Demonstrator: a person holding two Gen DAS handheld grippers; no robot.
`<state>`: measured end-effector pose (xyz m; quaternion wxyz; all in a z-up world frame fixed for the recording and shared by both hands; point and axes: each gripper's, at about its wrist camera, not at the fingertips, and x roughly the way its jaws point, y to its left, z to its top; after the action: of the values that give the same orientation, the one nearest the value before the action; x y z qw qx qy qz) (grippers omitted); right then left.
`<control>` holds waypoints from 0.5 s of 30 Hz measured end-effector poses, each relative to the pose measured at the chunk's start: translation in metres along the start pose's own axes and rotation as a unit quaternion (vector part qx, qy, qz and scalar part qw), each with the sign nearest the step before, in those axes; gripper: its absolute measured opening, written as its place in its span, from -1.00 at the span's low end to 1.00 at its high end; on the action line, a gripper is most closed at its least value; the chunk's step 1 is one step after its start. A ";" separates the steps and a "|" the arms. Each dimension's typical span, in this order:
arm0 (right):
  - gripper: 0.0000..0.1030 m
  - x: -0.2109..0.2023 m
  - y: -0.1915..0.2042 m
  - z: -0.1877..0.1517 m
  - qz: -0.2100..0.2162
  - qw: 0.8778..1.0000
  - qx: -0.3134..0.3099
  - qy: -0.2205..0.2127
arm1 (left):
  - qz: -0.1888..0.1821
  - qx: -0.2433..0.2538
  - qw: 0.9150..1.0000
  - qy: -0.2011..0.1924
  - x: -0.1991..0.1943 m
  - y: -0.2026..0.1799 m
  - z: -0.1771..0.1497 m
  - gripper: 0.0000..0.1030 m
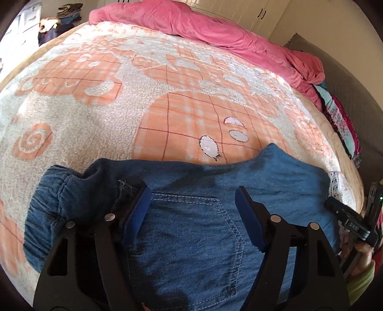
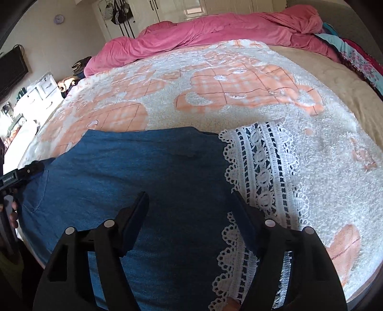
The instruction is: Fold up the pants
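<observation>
- The bed (image 1: 71,114) fills both views, covered by a fluffy white-and-peach blanket (image 2: 215,110).
- A rumpled pink duvet (image 1: 191,21) lies bunched along its far side.
- The denim pants (image 1: 191,227) lie flat on the blanket at the near edge, back pocket up, elastic waistband bunched to the left in the left wrist view.
- Their white lace hem (image 2: 261,172) lies at the right in the right wrist view.
- The left tool (image 1: 192,196) hangs over the pocket, jaws apart, gripping nothing.
- The right tool (image 2: 189,201) stands open above denim and lace, holding nothing.
</observation>
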<state>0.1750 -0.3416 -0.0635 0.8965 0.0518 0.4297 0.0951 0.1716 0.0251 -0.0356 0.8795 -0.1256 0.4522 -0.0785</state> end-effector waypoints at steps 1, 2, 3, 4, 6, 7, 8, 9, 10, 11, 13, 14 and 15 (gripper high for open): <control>0.34 0.000 0.004 0.000 -0.005 1.000 -0.006 0.000 | -0.001 -0.001 1.000 -0.002 -0.001 -0.001 0.001 0.31; 0.35 0.000 0.009 0.002 -0.007 1.000 -0.007 -0.002 | -0.005 -0.003 1.000 -0.003 -0.002 -0.001 0.001 0.32; 0.36 -0.006 0.010 0.001 -0.003 1.000 -0.001 -0.007 | -0.012 -0.006 1.000 -0.006 -0.004 0.000 0.002 0.33; 0.41 -0.012 0.010 0.000 0.003 1.000 0.009 -0.012 | -0.018 -0.009 1.000 -0.009 -0.009 -0.001 0.002 0.37; 0.64 -0.031 0.007 -0.004 0.018 0.999 0.031 -0.028 | -0.042 -0.004 0.999 -0.018 -0.024 -0.004 0.001 0.47; 0.66 -0.045 0.005 -0.010 0.022 0.998 0.041 -0.043 | -0.048 0.002 0.999 -0.024 -0.032 -0.007 -0.001 0.56; 0.66 -0.055 0.003 -0.015 0.023 0.997 0.044 -0.052 | -0.051 0.009 0.998 -0.030 -0.039 -0.010 -0.002 0.60; 0.66 -0.063 0.003 -0.020 0.023 0.997 0.046 -0.058 | -0.054 0.020 0.998 -0.037 -0.049 -0.014 -0.007 0.66; 0.66 -0.071 0.003 -0.028 0.021 0.997 0.048 -0.060 | -0.051 0.031 0.997 -0.043 -0.056 -0.019 -0.012 0.71; 0.66 -0.076 0.005 -0.034 0.021 0.997 0.044 -0.059 | -0.045 0.040 0.997 -0.043 -0.059 -0.024 -0.016 0.74; 0.66 -0.084 0.011 -0.046 0.018 0.998 0.028 -0.054 | -0.019 0.064 0.997 -0.026 -0.058 -0.036 -0.029 0.77; 0.66 -0.086 0.015 -0.050 0.017 0.998 0.017 -0.050 | -0.010 0.075 0.997 -0.016 -0.055 -0.040 -0.036 0.77; 0.66 -0.088 0.019 -0.054 0.017 0.999 0.004 -0.048 | 0.001 0.088 0.996 -0.003 -0.051 -0.045 -0.049 0.78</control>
<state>0.0769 -0.3408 -0.0270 0.9139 0.0668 0.3860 0.1062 0.1009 -0.0128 -0.0108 0.8887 -0.0472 0.4409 -0.1165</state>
